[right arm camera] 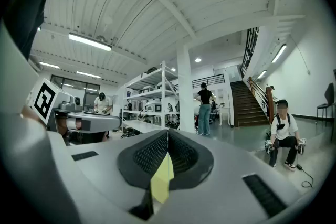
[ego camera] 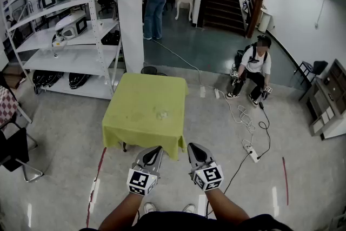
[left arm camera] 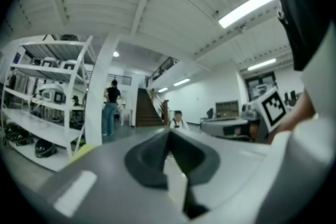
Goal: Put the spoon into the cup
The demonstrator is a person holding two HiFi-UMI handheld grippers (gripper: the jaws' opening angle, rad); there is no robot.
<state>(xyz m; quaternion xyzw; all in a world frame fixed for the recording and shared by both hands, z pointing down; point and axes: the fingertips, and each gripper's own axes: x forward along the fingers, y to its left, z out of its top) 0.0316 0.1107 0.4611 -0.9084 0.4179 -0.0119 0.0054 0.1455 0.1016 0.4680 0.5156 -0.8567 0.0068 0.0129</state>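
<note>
Nothing is started: left tool (ego camera: pixel 155 152) and right tool (ego camera: pixel 193 150), jaws together and empty, hang short of the yellow tabletop (ego camera: pixel 132 108), where faint items (ego camera: pixel 161 113), likely spoon and cup, need approaching first.

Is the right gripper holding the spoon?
No, the right gripper has its jaws shut tip to tip with nothing held between them.

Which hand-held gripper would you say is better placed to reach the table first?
Probably left: the left hand-held gripper sits nearer the faint items on the table than the right hand-held gripper; both shut, empty.
</note>
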